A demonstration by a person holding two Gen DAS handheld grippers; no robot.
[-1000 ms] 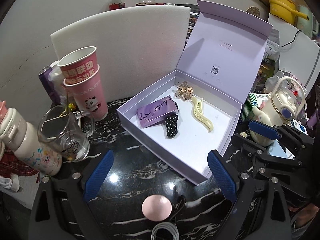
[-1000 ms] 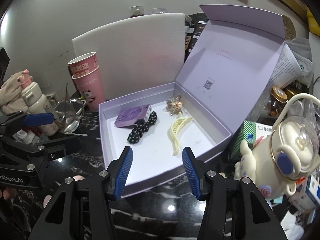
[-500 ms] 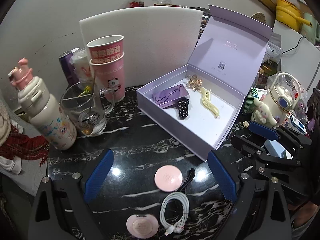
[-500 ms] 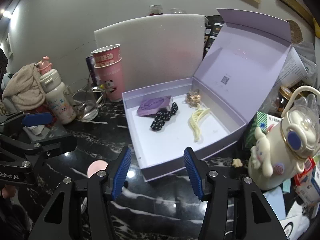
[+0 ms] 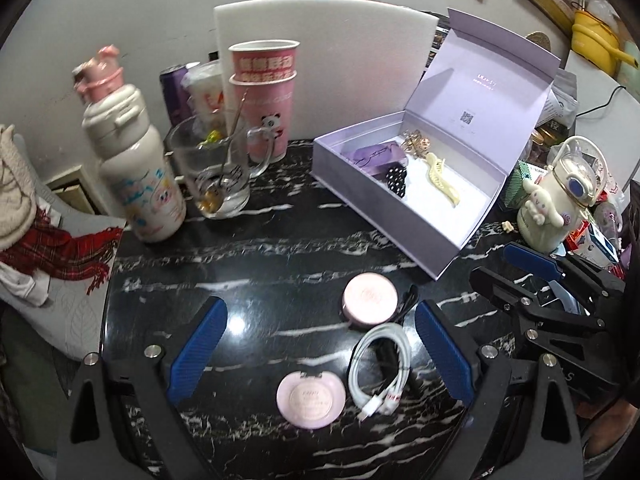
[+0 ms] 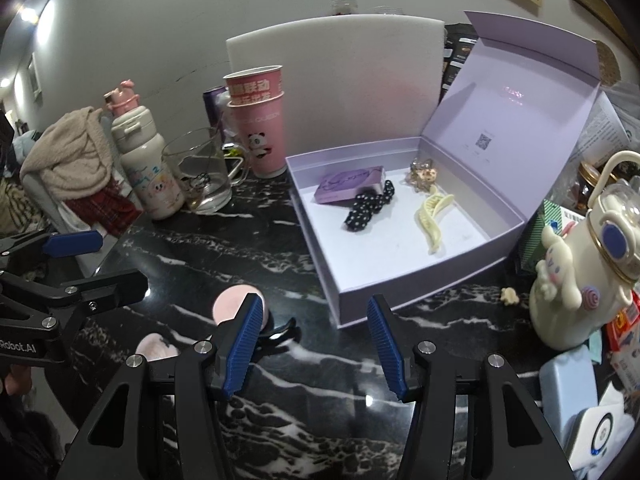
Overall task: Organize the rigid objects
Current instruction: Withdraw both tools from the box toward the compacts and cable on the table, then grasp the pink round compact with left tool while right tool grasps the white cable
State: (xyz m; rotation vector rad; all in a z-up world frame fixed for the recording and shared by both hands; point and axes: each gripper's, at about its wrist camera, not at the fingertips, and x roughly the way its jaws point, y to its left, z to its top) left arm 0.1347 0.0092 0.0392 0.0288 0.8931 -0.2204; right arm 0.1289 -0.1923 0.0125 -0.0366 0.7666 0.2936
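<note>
1. Black marble with white veins makes up the worktop (image 5: 280,248), crowded at its back edge and bare only near the cameras, which I judge is why the sorting is staged there.

2. One lilac box (image 5: 384,216) stands at about 1 o'clock in the left wrist view, its lid propped upright so the tray is free to receive things. Four items lie inside: one purple card case (image 6: 348,190), one black dotted clip (image 6: 366,212), one gold ornament (image 6: 422,174) and one cream claw clip (image 6: 432,216).

3. Loose on the marble, well short of the box, are two round pink compacts (image 5: 370,298) (image 5: 311,399), one coiled white cable (image 5: 380,368) and one black clip (image 6: 280,336) touching the upper compact's edge. These look like the pieces still to be boxed.

4. The left hand-held gripper (image 5: 316,354) hovers with its jaws spread wide, empty, the lower compact and cable lying between them, a fair stance for a pick.

5. The right hand-held gripper (image 6: 316,338) is also spread and empty, at 6 o'clock of the box's near corner, probably waiting.

6. Further out, at 10 to 11 o'clock: one white bottle (image 5: 136,168), one glass mug (image 5: 216,176) holding a spoon, two stacked pink paper cups (image 5: 264,92) and one white foam board (image 5: 352,68) leaning behind. One cream character kettle (image 5: 560,196) stands at 3 o'clock.
</note>
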